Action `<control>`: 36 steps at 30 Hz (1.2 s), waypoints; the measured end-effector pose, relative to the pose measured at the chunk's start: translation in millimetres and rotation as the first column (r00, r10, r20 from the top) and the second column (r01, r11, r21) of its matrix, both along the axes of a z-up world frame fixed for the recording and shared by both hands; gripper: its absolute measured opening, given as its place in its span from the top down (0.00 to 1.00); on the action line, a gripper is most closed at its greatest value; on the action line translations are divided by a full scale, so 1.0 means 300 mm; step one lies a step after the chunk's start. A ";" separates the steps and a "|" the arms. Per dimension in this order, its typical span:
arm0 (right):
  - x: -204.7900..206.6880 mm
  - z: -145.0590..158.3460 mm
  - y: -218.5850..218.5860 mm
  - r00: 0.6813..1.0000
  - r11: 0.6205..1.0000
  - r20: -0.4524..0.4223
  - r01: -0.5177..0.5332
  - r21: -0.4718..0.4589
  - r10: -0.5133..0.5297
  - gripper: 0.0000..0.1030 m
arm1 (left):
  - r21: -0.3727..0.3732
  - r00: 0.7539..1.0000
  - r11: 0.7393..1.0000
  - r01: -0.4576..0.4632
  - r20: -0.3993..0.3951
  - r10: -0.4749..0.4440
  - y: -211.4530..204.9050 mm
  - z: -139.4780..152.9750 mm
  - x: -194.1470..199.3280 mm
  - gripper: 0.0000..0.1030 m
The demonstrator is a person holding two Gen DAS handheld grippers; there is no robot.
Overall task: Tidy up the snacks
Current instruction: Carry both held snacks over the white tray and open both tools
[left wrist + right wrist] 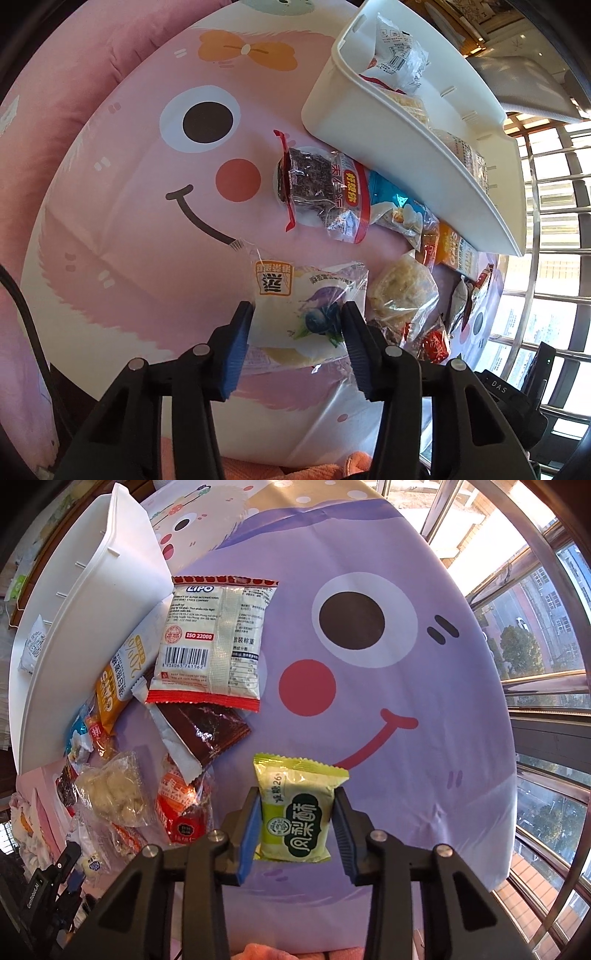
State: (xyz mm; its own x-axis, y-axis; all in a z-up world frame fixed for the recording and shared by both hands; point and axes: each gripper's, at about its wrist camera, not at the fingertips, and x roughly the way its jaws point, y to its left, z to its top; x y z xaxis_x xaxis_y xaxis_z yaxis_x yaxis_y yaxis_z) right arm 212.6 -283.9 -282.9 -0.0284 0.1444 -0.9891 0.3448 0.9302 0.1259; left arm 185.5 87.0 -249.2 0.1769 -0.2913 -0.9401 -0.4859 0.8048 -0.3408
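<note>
Left wrist view: my left gripper (297, 321) is clamped on a white blueberry-print snack packet (299, 314) above the pink cartoon cloth (147, 258); right of it lie a dark seaweed-like packet (314, 177) and a clear bag of pale puffs (404, 291), with the white bin (369, 122) at far right holding packets. Right wrist view: I see the bin (92, 627) far left, a LIPO packet (218, 642) over a brown wrapper (207, 734), then my right gripper (297, 805) clamped on a green pineapple-cake packet (295, 812) over the purple cartoon cloth (424, 775).
</note>
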 end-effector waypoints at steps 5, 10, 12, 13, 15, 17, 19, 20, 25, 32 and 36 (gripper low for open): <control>-0.042 0.041 -0.013 0.999 0.997 0.015 0.039 0.059 -0.040 0.64 | 0.061 0.997 0.996 0.067 0.030 -0.069 -0.009 0.101 0.001 0.54; -0.057 0.113 -0.015 0.995 0.991 0.057 0.071 0.115 -0.078 0.64 | 0.086 0.989 0.988 0.128 0.068 -0.134 -0.004 0.219 0.027 0.54; -0.053 0.136 -0.012 0.993 0.988 0.079 0.077 0.135 -0.089 0.64 | 0.106 0.983 0.983 0.150 0.089 -0.159 -0.001 0.268 0.038 0.54; -0.045 0.150 -0.021 0.992 0.987 0.090 0.077 0.143 -0.091 0.64 | 0.112 0.980 0.981 0.161 0.098 -0.172 -0.003 0.291 0.046 0.54; -0.036 0.181 -0.016 0.990 0.984 0.107 0.078 0.159 -0.095 0.64 | 0.124 0.975 0.977 0.173 0.116 -0.188 -0.004 0.330 0.063 0.54; -0.008 0.221 -0.015 0.988 0.978 0.118 0.080 0.194 -0.104 0.64 | 0.131 0.969 0.974 0.186 0.140 -0.204 0.000 0.371 0.081 0.54; 0.010 0.245 -0.010 0.985 0.971 0.133 0.073 0.226 -0.105 0.64 | 0.145 0.962 0.968 0.203 0.157 -0.225 -0.001 0.407 0.106 0.54; 0.019 0.261 -0.003 0.985 0.970 0.142 0.068 0.233 -0.103 0.64 | 0.155 0.958 0.965 0.213 0.162 -0.238 -0.001 0.423 0.121 0.54; 0.081 0.335 0.082 0.973 0.961 0.208 0.036 0.274 -0.096 0.64 | 0.207 0.940 0.947 0.247 0.185 -0.286 0.005 0.499 0.210 0.54; 0.175 0.404 0.161 0.958 0.949 0.269 0.008 0.314 -0.097 0.64 | 0.260 0.912 0.924 0.281 0.227 -0.341 0.028 0.576 0.333 0.54; 0.219 0.410 0.215 0.955 0.943 0.277 0.011 0.334 -0.109 0.64 | 0.273 0.906 0.918 0.289 0.233 -0.354 0.052 0.588 0.392 0.54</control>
State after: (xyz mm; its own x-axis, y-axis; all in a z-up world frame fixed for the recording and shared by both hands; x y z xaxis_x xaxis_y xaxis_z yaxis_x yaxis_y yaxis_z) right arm 278.4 -219.3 -159.9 0.2689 0.4514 -0.8508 0.3016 0.7995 0.5195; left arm 303.2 102.4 -72.9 0.3681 -0.1606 -0.9158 -0.1020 0.9720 -0.2115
